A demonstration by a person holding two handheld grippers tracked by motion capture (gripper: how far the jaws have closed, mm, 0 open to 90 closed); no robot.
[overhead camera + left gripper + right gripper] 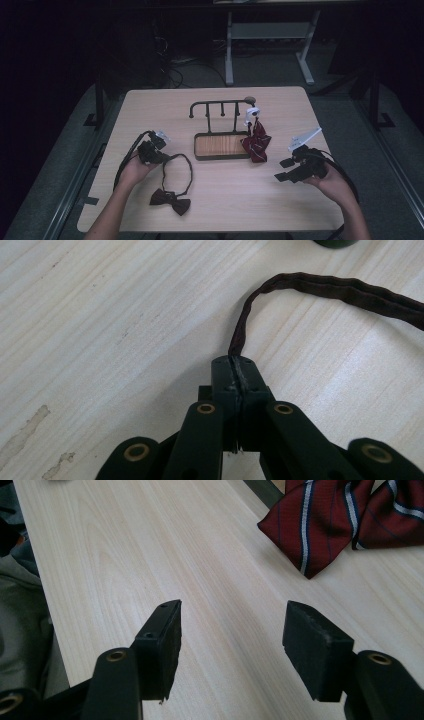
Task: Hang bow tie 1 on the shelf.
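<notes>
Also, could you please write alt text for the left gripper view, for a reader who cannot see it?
The left gripper has its two black jaws shut on the strap of a dark bow tie. From the jaws the strap rises and curves to the right over the pale wooden table.

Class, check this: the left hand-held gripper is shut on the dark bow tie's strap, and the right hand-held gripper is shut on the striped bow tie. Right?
Not quite. The right hand-held gripper is open and holds nothing, as the right gripper view shows; the striped bow tie lies apart from it. The left hand-held gripper is indeed shut on the strap.
</notes>
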